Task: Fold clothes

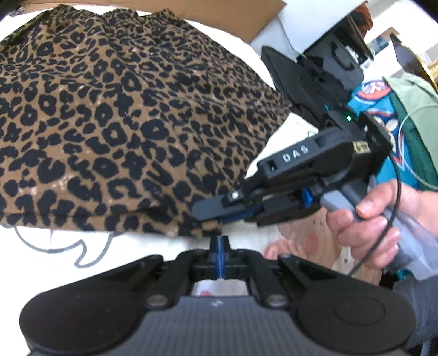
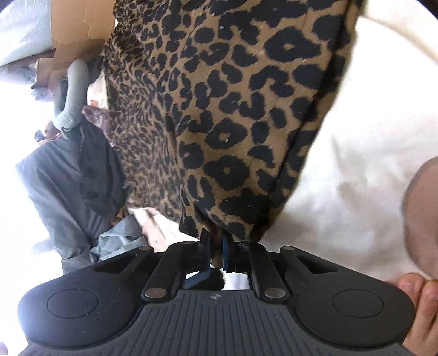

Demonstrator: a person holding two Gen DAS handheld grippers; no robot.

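A leopard-print garment (image 1: 123,115) lies spread on a white surface (image 1: 131,246), its near hem folded double. My left gripper (image 1: 219,241) is shut, its tips at the hem's lower right corner, pinching the cloth edge. The right gripper (image 1: 210,209) shows in the left wrist view, held by a hand (image 1: 375,219), its fingers closed on the same corner from the right. In the right wrist view the leopard-print garment (image 2: 232,109) fills the middle, and my right gripper (image 2: 216,242) is shut on its bunched edge.
Brown cardboard (image 1: 232,13) lies beyond the garment. A teal printed garment (image 1: 383,115) and a green one (image 1: 416,109) sit at the right. In the right wrist view, grey and dark clothes (image 2: 68,178) pile at the left, with the white surface (image 2: 369,150) at the right.
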